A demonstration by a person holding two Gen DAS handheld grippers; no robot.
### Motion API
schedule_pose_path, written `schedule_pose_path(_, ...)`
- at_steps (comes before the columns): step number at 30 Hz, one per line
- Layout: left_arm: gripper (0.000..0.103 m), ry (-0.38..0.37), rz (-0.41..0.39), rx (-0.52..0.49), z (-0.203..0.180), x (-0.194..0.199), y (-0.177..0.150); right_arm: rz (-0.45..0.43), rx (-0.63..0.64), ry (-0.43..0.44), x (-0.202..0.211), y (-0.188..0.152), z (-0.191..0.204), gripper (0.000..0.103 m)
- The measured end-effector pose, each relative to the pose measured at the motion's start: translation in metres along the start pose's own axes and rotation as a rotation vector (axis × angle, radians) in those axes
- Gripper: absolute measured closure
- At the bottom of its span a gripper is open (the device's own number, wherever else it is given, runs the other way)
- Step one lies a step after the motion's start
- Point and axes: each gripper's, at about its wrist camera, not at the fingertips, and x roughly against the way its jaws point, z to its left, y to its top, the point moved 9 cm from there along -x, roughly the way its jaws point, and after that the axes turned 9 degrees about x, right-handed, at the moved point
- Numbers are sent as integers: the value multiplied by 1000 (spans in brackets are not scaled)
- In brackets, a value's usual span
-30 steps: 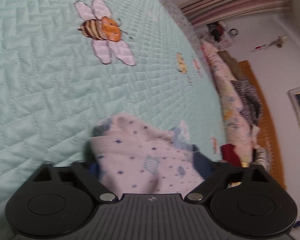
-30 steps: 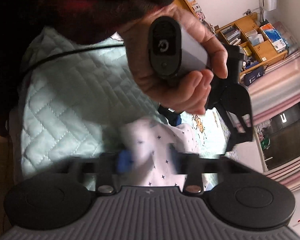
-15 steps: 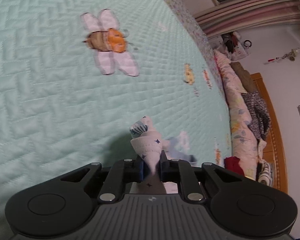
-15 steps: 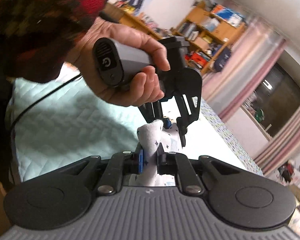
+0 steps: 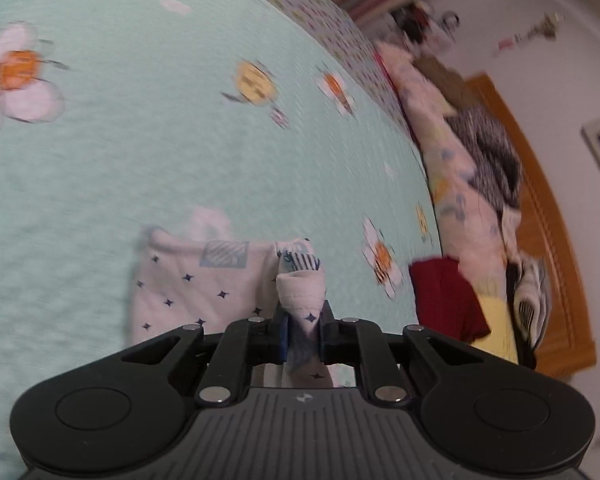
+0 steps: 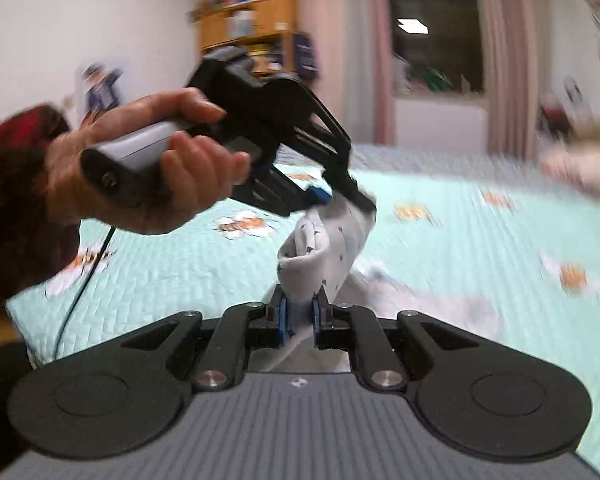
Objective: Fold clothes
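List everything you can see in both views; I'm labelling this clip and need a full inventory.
garment: one, white with small dark stars, lifted off the bed, pinched at two spots
quilt: one, pale green with bee and flower patches, covering the bed
clothes pile: several pieces, mixed pink, black-and-white, red and yellow, along the bed's far edge
headboard: one, orange wood, behind the pile
shelf unit: one, wooden, by the far wall
curtains: pink, beside a dark window
cable: one, black, trailing from the left tool
hand: one, holding the left tool's handle
left gripper: black, fingers shut on the garment
right gripper: black, fingers shut on the garment
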Motion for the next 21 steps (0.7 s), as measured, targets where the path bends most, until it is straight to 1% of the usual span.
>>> schedule_pose_path(2,89,49,27,-41,-10,-26,-13,23,-188,39,3,-20,-27,90)
schedule_pose_path(4,89,99,53,-82,-19,-52,-26,69,-359,65,1,-44,-50,90)
schedule_pose_path(7,89,156,92,-129,-25,-83,-44,127,-611,81,-1,-87,-78,90)
schedule_pose_path(8,89,168,103,-139,-25,-91,-49,139,-672,92,-2,-97,-83,90)
schedule_pose_path(11,86,165,119,-150,-30,-99,-59,135,-819,135,-1,-117,-86,90)
schedule_pose_path(12,82,159,116,-157,-32,-99,-60,130,-831,141,-1,-119,-84,90)
schedule_pose_path(13,80,140,115,-156,-36,-97,-61,124,-841,144,-1,-121,-82,90)
schedule_pose_path(16,80,44,109,-122,-48,-83,-60,101,-857,141,0,-123,-79,90)
schedule_pose_path(17,76,19,97,-128,-53,-76,-61,85,-852,136,2,-121,-77,90)
schedule_pose_path(19,70,8,80,-169,-61,-62,-65,54,-827,132,8,-113,-74,90)
schedule_pose_path(21,67,6,83,-222,-63,-48,-76,32,-792,127,20,-108,-72,90)
